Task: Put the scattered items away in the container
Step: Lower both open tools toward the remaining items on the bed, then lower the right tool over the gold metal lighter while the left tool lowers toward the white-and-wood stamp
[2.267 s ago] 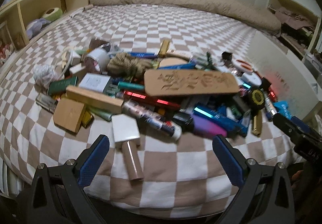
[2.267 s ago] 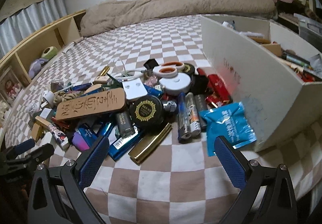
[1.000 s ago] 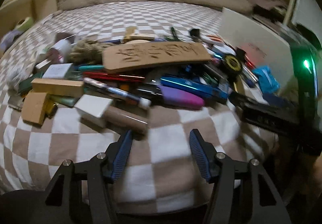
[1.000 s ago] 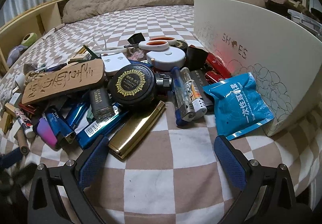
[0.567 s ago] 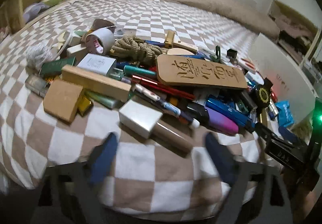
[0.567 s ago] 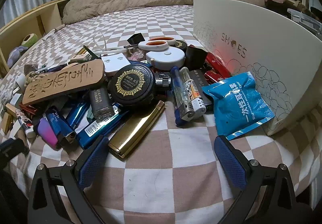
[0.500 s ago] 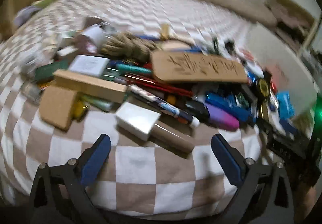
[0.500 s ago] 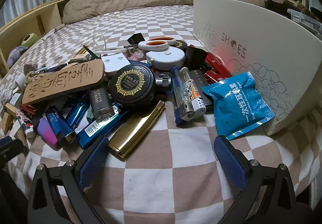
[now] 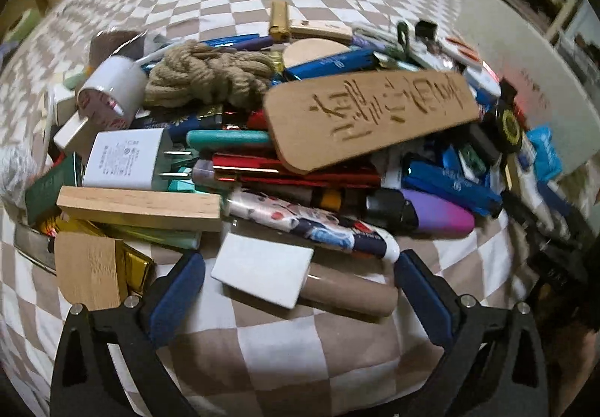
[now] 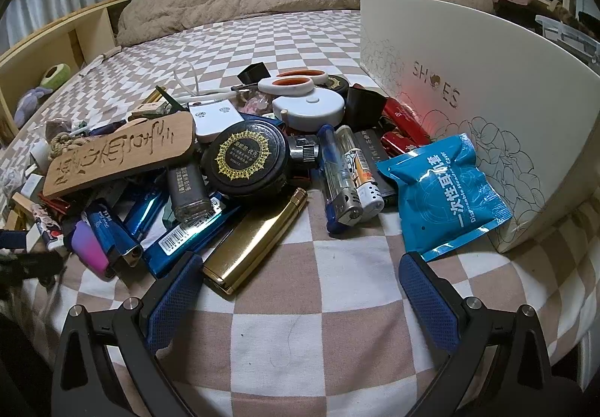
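My left tool point(image 9: 300, 282) is opening, its blue pads either side of a white block with a brown cylinder point(image 9: 296, 280) at the near edge of the pile; I cannot tell whether the pads touch it. At twelve o'clock from it lies the carved wooden plaque point(image 9: 369, 119) atop pens and lighters, with a coil of rope point(image 9: 208, 77) at eleven. My right tool point(image 10: 300, 287) is spread wide over the checkered bed point(image 10: 285, 308), pinching nothing. A gold lighter point(image 10: 255, 240) lies at eleven, near its left pad. The blue packet point(image 10: 444, 192) at one o'clock leans against the white shoe box point(image 10: 487, 53), which stands at two.
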`<state>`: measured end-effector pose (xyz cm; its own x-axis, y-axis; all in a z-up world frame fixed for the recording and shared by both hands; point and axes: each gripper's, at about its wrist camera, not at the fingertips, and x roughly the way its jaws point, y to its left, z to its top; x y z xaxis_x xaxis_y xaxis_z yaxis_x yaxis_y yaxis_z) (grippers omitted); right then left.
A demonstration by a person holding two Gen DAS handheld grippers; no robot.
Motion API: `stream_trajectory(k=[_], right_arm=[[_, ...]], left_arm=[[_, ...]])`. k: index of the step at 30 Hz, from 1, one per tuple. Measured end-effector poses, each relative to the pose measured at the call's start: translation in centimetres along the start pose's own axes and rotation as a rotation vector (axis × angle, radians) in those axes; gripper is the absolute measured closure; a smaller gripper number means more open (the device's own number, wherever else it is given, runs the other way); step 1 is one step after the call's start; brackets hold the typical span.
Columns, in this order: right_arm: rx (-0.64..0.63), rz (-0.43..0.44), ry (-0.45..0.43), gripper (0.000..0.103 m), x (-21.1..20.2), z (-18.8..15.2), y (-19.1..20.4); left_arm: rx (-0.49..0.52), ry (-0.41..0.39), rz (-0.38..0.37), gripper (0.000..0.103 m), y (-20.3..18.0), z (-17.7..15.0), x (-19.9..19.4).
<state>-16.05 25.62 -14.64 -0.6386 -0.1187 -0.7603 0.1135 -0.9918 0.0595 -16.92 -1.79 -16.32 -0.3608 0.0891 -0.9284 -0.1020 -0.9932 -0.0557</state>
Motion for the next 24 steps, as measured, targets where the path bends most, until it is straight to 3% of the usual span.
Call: stream_trajectory(k=[5,9,13,17,21,24], right_arm=[[0.03,0.057,0.0,0.0,-0.7,-0.1,-0.3],[0.053,0.117,0.007,0.0,-1.1,0.0,-0.5],[0.017,0.309,0.059,0.0,-1.7,0.3,0.0],[-0.03,0.421,0.105,0.0,-1.7,1.6,0.1],[-0.073,0.421,0.132,0.0,-0.8,3.6,-0.3],[-0.129,0.446,0.152,0.0,0.1,5.0,-0.1]], left_arm=[[0.044,-0.028,-0.119,0.0,-2.2,-1.2,-0.6],[0.026,-0.055,-0.157,0.0,-2.7,-1.8,-0.9],[-0.028,-0.076,-0.171,0.0,-2.4,-1.9,-0.8],[-0.047,-0.111,-0.134,0.0,-2.1,-2.5,-0.9],[0.005,-0.129,-0.031,0.0,-3.2,-3.1,-0.6],[0.024,-0.136,0.002,0.0,-3.5,-3.2,-0.3]])
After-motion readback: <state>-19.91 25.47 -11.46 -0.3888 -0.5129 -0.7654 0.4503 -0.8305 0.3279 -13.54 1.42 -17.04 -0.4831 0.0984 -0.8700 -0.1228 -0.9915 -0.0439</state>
